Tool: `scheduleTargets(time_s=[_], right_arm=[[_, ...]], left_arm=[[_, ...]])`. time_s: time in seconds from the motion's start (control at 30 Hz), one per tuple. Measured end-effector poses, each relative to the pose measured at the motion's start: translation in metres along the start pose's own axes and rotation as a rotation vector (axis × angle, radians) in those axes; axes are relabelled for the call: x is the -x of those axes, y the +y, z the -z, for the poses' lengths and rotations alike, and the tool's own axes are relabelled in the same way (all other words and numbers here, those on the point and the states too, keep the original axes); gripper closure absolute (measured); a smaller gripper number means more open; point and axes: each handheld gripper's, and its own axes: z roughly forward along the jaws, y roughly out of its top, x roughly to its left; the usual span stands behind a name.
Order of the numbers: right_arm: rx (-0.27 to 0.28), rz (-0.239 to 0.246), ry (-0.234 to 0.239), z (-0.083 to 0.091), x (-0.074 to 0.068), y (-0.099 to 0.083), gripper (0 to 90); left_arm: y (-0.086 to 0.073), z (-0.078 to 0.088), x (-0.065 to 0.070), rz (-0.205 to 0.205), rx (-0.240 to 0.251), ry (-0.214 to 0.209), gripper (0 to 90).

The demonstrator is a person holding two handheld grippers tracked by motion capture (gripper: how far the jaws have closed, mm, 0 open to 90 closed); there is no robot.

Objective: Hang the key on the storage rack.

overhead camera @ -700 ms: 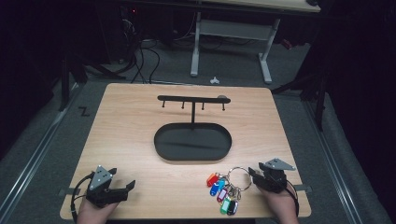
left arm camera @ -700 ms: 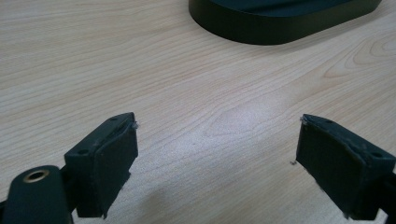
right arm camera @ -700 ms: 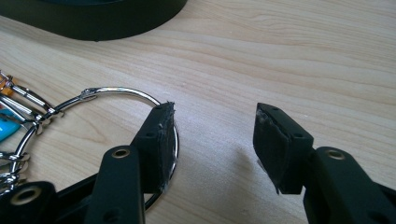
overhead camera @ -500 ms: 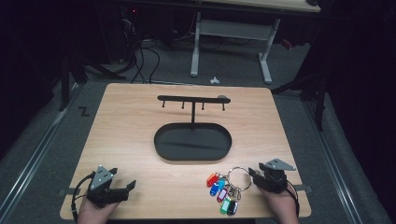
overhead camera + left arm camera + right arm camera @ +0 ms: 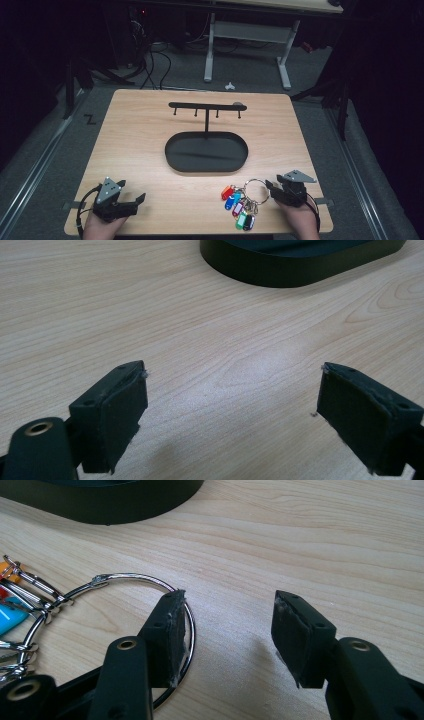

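— where's the key ring (image 5: 256, 191) sitting right now?

— flat on the worktop (image 5: 140, 135), near my right corner, with its coloured tags (image 5: 239, 209) fanned out toward me and to the left. it lies just in front of the oval tray (image 5: 206, 152), apart from it.

— and your right tongs (image 5: 270, 190)?

— low over the worktop, parted to a middling gap, holding nothing. in the right gripper view one pad (image 5: 167, 630) stands over the ring's (image 5: 145, 580) wire, while the other pad is on bare wood outside the loop. i can't tell if that pad actually touches the wire. i'd guess i set them so, astride the wire, because a thin ring lying flat is only caught by pinching across it.

— what about the left tongs (image 5: 136, 201)?

— wide apart and empty, resting near my left corner, well away from everything. in the left gripper view there's only wood between the pads (image 5: 112, 415) and the tray's wall (image 5: 300, 267) farther off. i reckon that hand is just parked out of the way.

— what's the rack (image 5: 207, 106) for?

— it rises on a post from the tray and carries little pegs under its bar. nobody told me the job, but my guess is the ring belongs on a peg.
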Motion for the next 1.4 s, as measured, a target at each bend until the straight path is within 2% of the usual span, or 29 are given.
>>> scheduleTargets(time_s=[0.3,0.73,0.93,1.13,1.23,1.27,1.4], right_arm=[[0.0,0.007,0.013,0.0,-0.002,0.001,48.1],[-0.006,0.059,0.079,-0.001,-0.015,0.005,47.5],[-0.019,0.064,0.109,-0.002,-0.02,0.005,45.7],[-0.021,0.11,0.137,-0.003,-0.026,0.006,46.5],[-0.028,0.121,0.138,-0.003,-0.029,0.006,46.7],[-0.031,0.142,0.125,-0.004,-0.033,0.008,47.4],[-0.048,0.146,0.126,-0.005,-0.037,0.009,49.6]], left_arm=[[0.0,-0.001,0.001,-0.007,-0.004,-0.004,14.0],[0.0,-0.001,0.001,-0.007,-0.008,-0.007,14.4],[0.0,-0.001,0.002,-0.009,-0.01,-0.006,14.5],[0.0,-0.001,0.001,-0.007,-0.008,-0.006,14.5],[0.0,-0.001,0.001,-0.007,-0.007,-0.005,14.5],[0.0,-0.001,0.001,-0.007,-0.007,-0.005,14.6],[0.0,-0.001,0.0,-0.009,-0.007,-0.007,14.6]])
